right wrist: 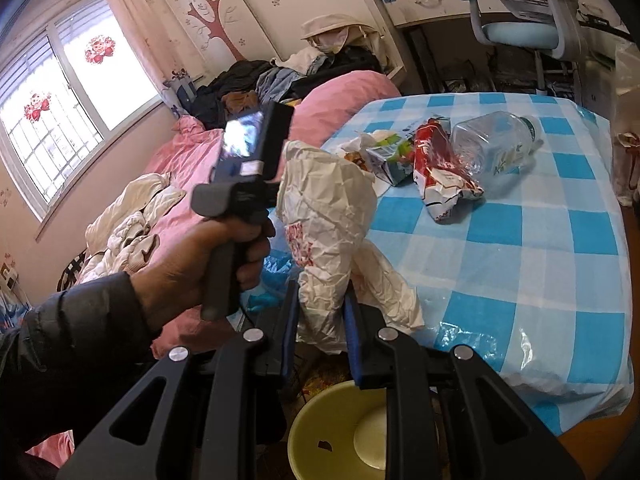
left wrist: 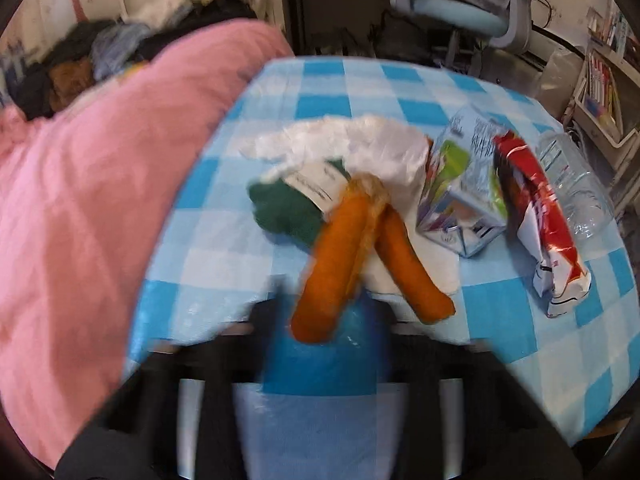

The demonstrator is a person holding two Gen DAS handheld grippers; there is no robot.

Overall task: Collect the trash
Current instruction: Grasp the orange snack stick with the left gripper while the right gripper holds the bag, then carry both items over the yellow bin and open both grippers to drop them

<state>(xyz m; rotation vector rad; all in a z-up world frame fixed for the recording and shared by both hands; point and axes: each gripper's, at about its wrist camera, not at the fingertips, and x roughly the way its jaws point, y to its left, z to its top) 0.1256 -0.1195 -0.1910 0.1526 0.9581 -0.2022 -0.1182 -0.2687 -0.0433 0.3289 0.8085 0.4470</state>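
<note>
Beside the checked table (right wrist: 520, 240), right gripper (right wrist: 320, 312) clamps crumpled bag (right wrist: 324, 208).

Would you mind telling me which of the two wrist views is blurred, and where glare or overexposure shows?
Left wrist view: motion-smeared, worst at the left gripper and pink quilt. Right wrist view: sharp, though the window is blown out white, and glare sits on the plastic tablecloth near its front edge.

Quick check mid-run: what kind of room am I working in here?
Most likely a bedroom, probably a child's: a bed with a pink quilt and piled clothes, a desk chair by a desk, and a tree decal on the wall. The trash sits on a blue-checked table.
</note>
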